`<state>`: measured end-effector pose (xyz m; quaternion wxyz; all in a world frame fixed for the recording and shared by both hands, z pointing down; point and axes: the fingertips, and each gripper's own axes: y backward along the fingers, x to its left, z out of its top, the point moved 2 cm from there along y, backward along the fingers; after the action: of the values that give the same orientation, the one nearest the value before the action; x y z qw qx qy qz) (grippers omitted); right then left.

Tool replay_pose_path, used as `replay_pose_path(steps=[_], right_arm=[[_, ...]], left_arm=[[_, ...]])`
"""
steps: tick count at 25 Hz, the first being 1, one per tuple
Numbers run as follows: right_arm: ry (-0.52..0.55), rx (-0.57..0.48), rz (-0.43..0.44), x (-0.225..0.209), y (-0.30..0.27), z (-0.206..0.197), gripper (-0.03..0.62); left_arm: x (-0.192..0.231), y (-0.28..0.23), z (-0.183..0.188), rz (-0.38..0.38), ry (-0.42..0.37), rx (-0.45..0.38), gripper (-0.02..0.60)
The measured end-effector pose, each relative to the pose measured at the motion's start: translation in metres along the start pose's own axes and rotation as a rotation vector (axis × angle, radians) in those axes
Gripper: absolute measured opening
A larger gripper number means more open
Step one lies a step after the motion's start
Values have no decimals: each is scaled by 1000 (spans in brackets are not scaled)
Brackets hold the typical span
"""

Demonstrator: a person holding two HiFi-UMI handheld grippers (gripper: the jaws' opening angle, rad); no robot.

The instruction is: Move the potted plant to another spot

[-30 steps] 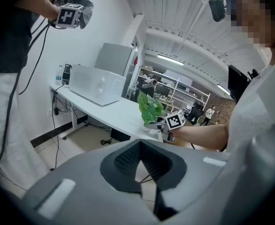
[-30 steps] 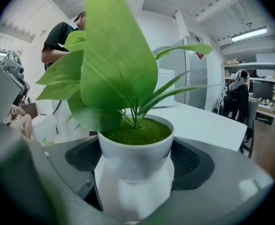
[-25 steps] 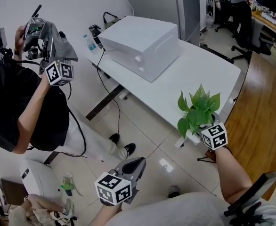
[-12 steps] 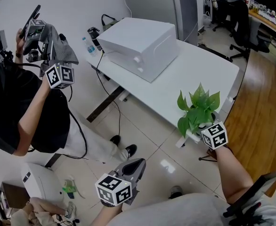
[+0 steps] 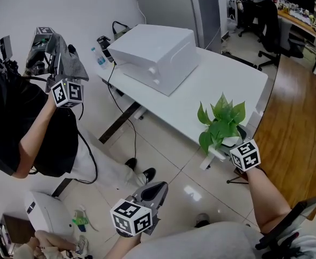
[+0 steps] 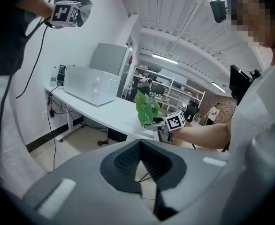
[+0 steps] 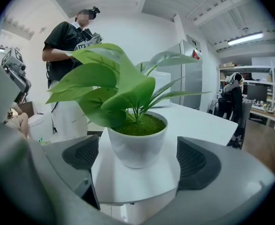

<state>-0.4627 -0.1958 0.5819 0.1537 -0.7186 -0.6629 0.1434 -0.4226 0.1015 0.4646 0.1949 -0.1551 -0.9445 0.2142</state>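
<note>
Compared with a second ago, the potted plant is still standing on the near corner of the table. Only the head view has swung a little, so everything is sliding slightly left in it. Beside the table's far end, the other person is now holding their own gripper a touch lower.

Our right gripper is at that same table corner and its jaws are opening. The pot is sitting between them with a clear gap on each side, so no pad is touching it. We are getting that only from the right gripper view, since the leaves are covering the jaws in the head view.

Our left gripper is hanging well short of the table, over the floor. Its own view is showing the jaws closed together with nothing between them. That view is also catching the plant side-on at the table edge, with the right gripper's marker cube just beside it.

The white pot is holding green moss and a cluster of broad leaves. A closed white box is resting on the far half of the table, and we cannot tell what it holds.
</note>
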Motion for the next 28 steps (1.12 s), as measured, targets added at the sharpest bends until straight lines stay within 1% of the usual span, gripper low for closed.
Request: replay_pose_path(steps=[4, 5, 7, 10, 12, 15, 18, 19, 23, 28], right_arm=[[-13, -9, -9, 1, 21, -1, 489], [-15, -14, -8, 1, 28, -1, 475], [-23, -29, -11, 0, 46, 2, 438], [-37, -55, -19, -2, 79, 8, 360], [-49, -77, -12, -1, 106, 10, 286], [-103, -142, 11, 7, 160, 9, 176], [-140, -194, 32, 18, 217, 2, 39], [-151, -199, 38, 22, 237, -3, 4], [-208, -193, 86, 44, 310, -34, 3], [-291, -208, 100, 61, 392, -66, 3]], left_arm=[[-13, 2, -1, -11, -10, -5, -3], [-18, 2, -2, -16, -14, -5, -3], [-29, 1, -2, -32, -24, -7, -3], [-49, -4, 0, -60, -35, -16, -3], [-67, -10, 0, -85, -42, -20, -3], [-102, -25, -6, -138, -54, -10, -3], [-146, -42, -13, -203, -69, 1, -3], [-164, -47, -15, -228, -74, 2, -3], [-237, -58, -31, -319, -95, 24, -3], [-314, -68, -60, -425, -123, 80, -3]])
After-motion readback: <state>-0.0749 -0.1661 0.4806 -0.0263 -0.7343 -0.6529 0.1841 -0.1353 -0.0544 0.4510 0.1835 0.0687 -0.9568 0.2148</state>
